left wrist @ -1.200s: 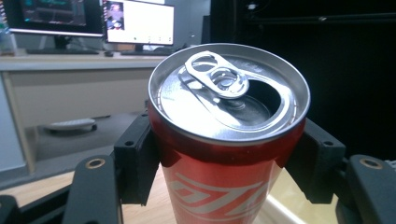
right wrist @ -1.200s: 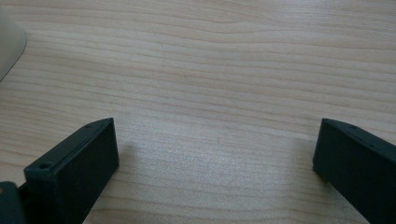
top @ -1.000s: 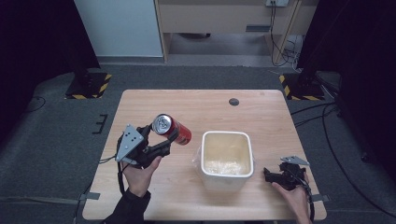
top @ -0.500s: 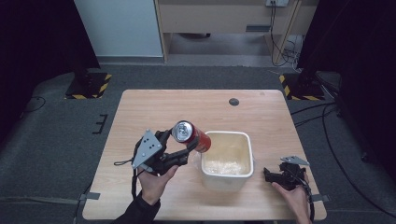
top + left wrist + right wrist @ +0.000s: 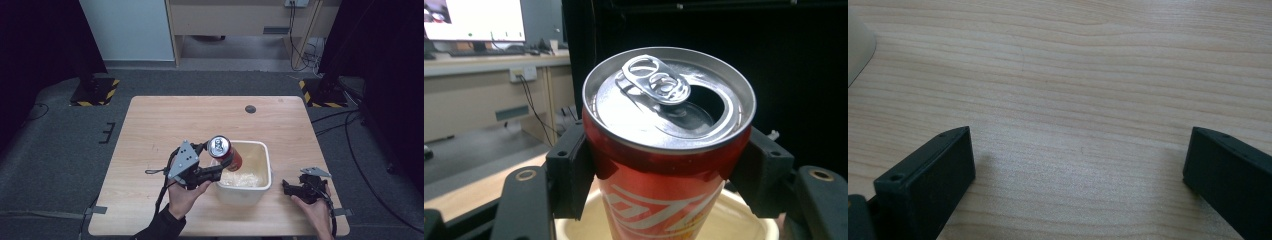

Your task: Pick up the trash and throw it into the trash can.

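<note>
On the wooden table point(image 5: 165, 125), the left gripper point(image 5: 216, 161) clamps the opened red can point(image 5: 225, 151) above the white tub point(image 5: 265, 155). Centre the can over the tub before lowering. The right gripper point(image 5: 290, 187) rests with jaws spread, empty.

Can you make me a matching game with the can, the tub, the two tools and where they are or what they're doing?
Things:
1. red can
2. white tub
3. left tool
4. right tool

States:
A. open, with nothing but bare table between its jaws
B. stands on the wooden table with something pale inside
C. shut on the can
D. held over the tub's near-left corner, its tab already pulled open

Pairs: 1-D, 2-B, 3-C, 4-A
</note>
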Demonstrator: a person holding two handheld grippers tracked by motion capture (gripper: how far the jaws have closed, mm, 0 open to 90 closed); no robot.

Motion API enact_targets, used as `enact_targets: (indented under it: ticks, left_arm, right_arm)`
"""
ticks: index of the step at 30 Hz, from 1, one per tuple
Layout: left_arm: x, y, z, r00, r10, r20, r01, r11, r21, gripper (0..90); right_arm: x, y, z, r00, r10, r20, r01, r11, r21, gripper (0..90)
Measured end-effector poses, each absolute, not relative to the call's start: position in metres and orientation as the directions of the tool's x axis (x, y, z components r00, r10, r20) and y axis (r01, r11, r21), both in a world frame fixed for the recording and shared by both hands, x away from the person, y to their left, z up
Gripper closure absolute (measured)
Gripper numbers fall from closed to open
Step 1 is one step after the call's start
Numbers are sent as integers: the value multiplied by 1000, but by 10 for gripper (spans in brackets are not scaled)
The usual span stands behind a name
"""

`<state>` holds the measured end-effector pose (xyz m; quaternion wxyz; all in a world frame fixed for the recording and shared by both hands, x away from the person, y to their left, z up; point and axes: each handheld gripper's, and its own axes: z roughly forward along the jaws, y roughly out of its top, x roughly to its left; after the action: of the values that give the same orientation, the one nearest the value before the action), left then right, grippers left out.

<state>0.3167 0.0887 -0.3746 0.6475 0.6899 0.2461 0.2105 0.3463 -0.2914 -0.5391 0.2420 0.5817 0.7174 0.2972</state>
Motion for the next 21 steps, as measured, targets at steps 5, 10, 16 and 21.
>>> enact_targets:
  ticks: [5,10,16,21]
  left_arm:
    - [321,85,-383,791,611,-32,94,-70,993,332]
    - [327,82,-393,790,612,-33,124,-108,986,332]
    - [335,80,-409,789,612,-56,175,-137,975,332]
    - [338,75,-419,789,611,-59,197,-160,967,332]
  right_arm:
    - [346,-291,-539,-207,978,-1,691,147,708,4]
    - [346,-291,-539,-206,978,-1,691,147,708,4]
    - [346,-291,-539,-207,978,-2,691,148,708,4]
    - [346,-291,-539,-206,978,-1,691,147,708,4]
